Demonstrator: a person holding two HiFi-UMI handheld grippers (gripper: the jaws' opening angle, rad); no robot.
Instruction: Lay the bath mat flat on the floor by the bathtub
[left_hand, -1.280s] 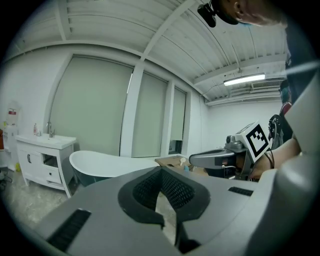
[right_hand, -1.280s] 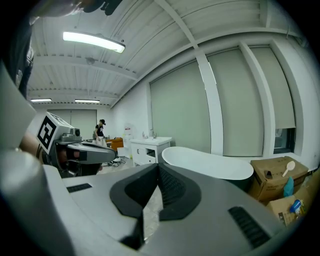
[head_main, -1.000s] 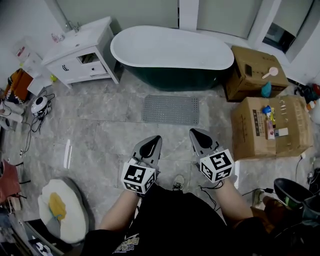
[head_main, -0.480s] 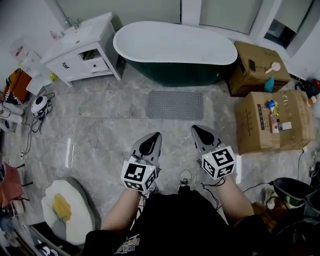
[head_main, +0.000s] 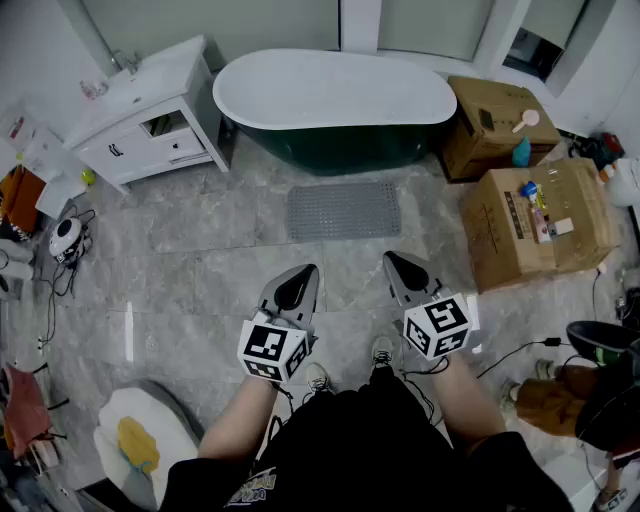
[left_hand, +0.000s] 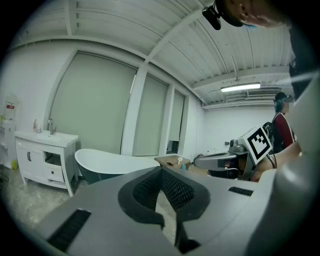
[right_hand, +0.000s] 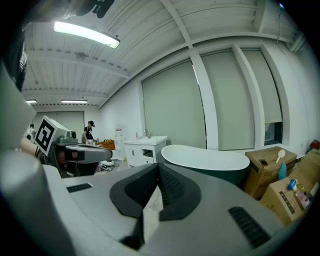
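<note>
While holding left hand-held gripper (head_main: 305, 280) and right hand-held gripper (head_main: 395, 268) closed, empty, near side of flat bath mat (head_main: 343, 209) by bathtub (head_main: 335, 105): could snag an edge, rucking it.

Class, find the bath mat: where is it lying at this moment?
In the head view the bath mat lies flat on the floor at centre, just in front of the bathtub, with the large cardboard box to its right.
</note>
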